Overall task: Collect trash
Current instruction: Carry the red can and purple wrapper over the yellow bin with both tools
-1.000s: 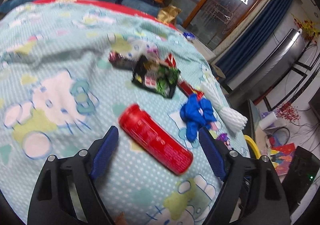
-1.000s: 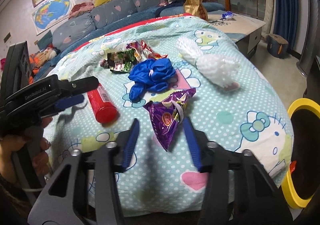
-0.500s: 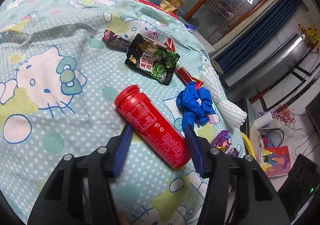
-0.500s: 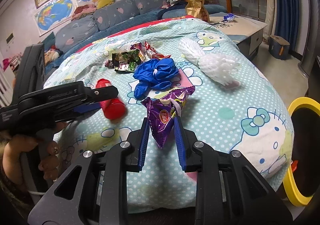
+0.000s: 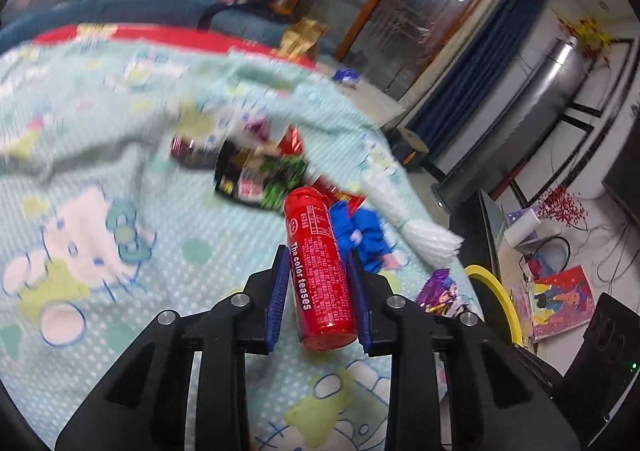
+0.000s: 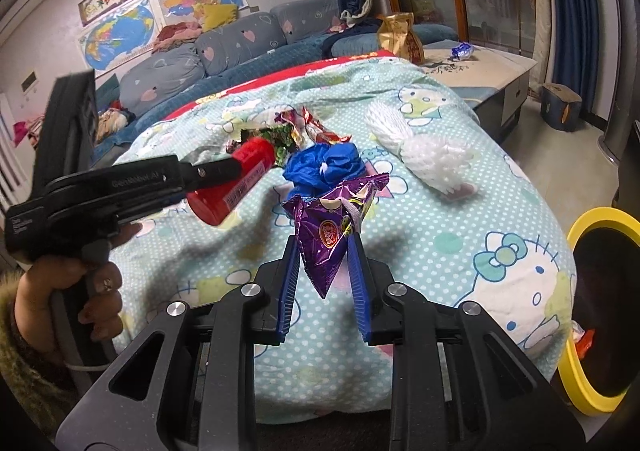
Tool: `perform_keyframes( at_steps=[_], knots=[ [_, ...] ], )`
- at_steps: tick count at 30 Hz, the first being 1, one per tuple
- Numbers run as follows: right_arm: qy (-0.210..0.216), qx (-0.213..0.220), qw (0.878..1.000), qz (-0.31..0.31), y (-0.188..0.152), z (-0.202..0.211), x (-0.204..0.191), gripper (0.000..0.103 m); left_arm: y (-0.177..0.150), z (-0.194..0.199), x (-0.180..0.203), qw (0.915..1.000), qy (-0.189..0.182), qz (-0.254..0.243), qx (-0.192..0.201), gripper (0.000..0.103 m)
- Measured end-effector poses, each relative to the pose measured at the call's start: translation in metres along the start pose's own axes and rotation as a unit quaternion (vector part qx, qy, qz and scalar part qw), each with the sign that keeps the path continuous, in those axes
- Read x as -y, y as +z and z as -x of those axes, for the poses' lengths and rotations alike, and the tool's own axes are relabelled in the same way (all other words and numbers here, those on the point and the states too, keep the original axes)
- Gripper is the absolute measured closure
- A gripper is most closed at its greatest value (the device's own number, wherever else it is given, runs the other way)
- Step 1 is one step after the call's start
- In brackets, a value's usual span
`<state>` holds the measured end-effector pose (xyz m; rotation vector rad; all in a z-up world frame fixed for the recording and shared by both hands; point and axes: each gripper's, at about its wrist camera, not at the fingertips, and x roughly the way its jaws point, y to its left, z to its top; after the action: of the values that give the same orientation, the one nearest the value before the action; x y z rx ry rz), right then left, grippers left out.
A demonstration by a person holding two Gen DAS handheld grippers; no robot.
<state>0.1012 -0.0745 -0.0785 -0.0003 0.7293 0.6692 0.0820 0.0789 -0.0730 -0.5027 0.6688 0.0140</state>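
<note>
Right now both of my tools are loaded, so what matters is where the bin sits from each of them. My left gripper (image 5: pixel 318 293) has the red can (image 5: pixel 320 267) between its blue pads; the jaws are closing on it, the pads already against its sides, and the can's long axis runs nearly straight ahead along the fingers, cap end away from me, base end sticking back toward the camera. In the right wrist view the can hangs clear above the bedspread (image 6: pixel 440 235), tilted, with its shadow below it. My right gripper (image 6: pixel 324 265) is nearly closed on the purple snack bag (image 6: pixel 334 233), pinching its lower pointed half, with the wide crinkled top ahead of the fingertips and the tip hanging down between the fingers. The yellow-rimmed bin (image 6: pixel 576 383) stands on the floor off the foot of the bed, to the right of and below my right gripper, and well to the right of my left gripper too, where only an arc of the rim (image 5: pixel 496 291) shows. I judge the right hand is the nearer one, so the snack bag should go first. Inside the bin it is mostly dark; I can make out something orange and a pale scrap near the rim, nothing more. Still lying ahead of both grippers are the blue plastic bag (image 6: pixel 326 167), the white foam net (image 6: pixel 420 147) and a pile of wrappers (image 5: pixel 260 179).
</note>
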Motion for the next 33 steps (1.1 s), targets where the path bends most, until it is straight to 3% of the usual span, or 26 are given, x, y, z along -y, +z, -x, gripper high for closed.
perform_keyframes(
  at_steps=[13, 33],
  knots=[
    [-0.011, 0.031, 0.999, -0.014, 0.011, 0.024, 0.016, 0.084, 0.017, 0.024, 0.036, 0.9981, -0.033, -0.036, 0.037, 0.076],
    [-0.085, 0.075, 0.991, -0.066, 0.020, 0.067, 0.088, 0.084, 0.015, 0.003, 0.103, 0.9915, -0.077, -0.101, 0.029, 0.076]
  ],
)
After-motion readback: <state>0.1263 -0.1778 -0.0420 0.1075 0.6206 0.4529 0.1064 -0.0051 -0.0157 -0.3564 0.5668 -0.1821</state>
